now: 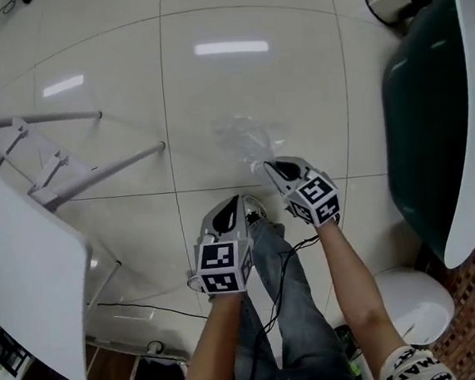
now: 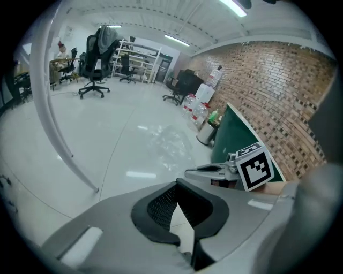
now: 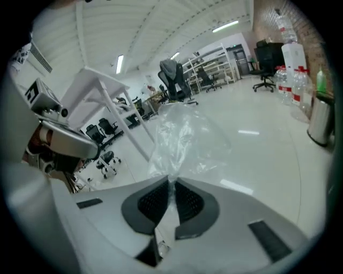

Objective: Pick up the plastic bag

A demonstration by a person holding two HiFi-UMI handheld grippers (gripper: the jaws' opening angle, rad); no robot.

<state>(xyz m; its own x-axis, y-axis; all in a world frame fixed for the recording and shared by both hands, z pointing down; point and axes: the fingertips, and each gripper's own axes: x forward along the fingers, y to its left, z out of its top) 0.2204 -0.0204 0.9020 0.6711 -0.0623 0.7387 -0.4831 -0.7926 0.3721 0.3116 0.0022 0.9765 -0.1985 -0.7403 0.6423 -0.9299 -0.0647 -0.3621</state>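
One gripper is engaged: the right gripper [image 3: 171, 184] is pinched tight on a bunched edge of the plastic bag [image 1: 245, 138], with film trapped between the pads. The bag fans out at 12 o'clock from those jaws, low over the tiled floor [image 1: 125, 62]; can't tell whether it's lifted clear. The left gripper [image 1: 240, 201] sits at 7 o'clock of the right one, jaws together, nothing between them. The bag looks clear, thin, limp, slick and near weightless. It'll drape and flutter. Gathered layers look like the best hold; a single ply would likely slip out.
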